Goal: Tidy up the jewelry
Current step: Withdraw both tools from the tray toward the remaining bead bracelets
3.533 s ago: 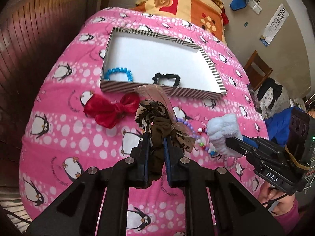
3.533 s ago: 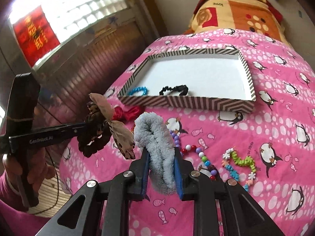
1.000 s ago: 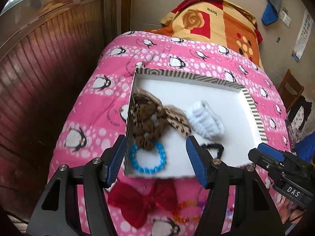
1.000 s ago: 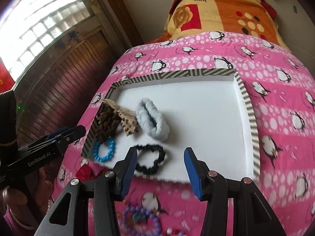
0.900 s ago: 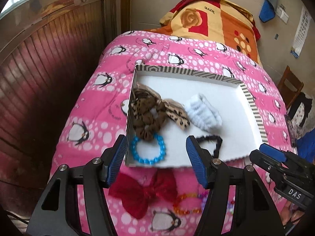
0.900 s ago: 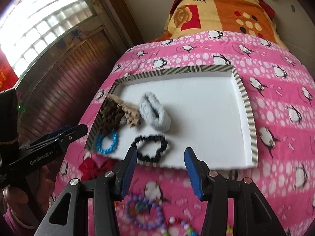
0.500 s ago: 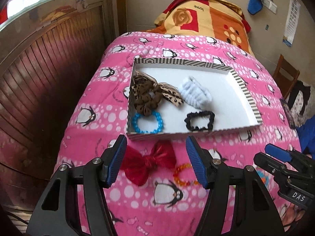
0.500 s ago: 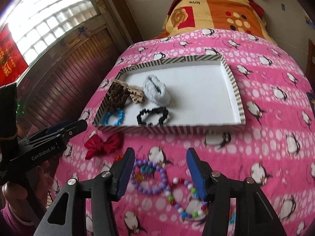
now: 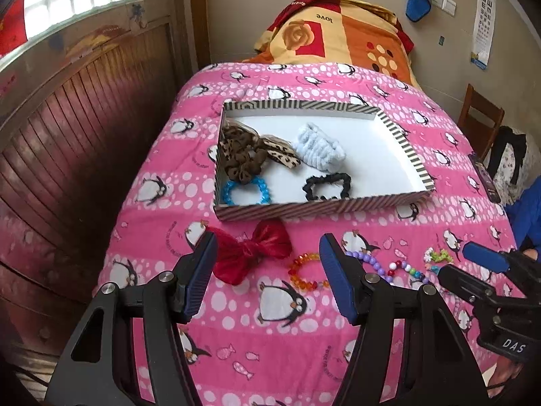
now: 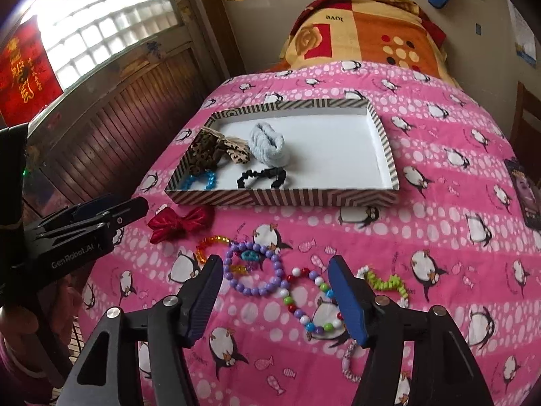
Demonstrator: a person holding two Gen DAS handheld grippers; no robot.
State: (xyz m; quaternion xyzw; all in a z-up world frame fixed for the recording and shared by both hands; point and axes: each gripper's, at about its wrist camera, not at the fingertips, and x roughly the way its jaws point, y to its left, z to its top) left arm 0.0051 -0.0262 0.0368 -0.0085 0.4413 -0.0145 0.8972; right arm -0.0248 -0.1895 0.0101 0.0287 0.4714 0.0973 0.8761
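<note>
A striped tray [image 9: 402, 135] [image 10: 385, 142] on the pink bed holds a leopard scrunchie [image 9: 241, 155] [image 10: 206, 150], a pale blue scrunchie [image 9: 318, 147] [image 10: 267, 145], a blue bead bracelet [image 9: 247, 193] [image 10: 199, 181] and a black scrunchie [image 9: 326, 186] [image 10: 262, 176]. In front of the tray lie a red bow [image 9: 252, 250] [image 10: 179, 221], an orange bracelet [image 9: 304, 270] [image 10: 211, 243], a purple bracelet [image 10: 253, 269], a multicolour bead string [image 10: 311, 299] and a green piece [image 10: 385, 282]. My left gripper [image 9: 267, 274] is open and empty above the bow. My right gripper [image 10: 275, 296] is open and empty above the bracelets.
A folded orange and red blanket [image 9: 338, 37] lies at the head of the bed. A wood-panelled wall [image 9: 84, 128] runs along the left. A wooden chair [image 9: 480, 118] and a phone [image 10: 524, 189] are at the right edge.
Both grippers let go of their scrunchies in the tray, opened, and have drawn back toward the near end of the bed, bringing the bow and loose bracelets into view.
</note>
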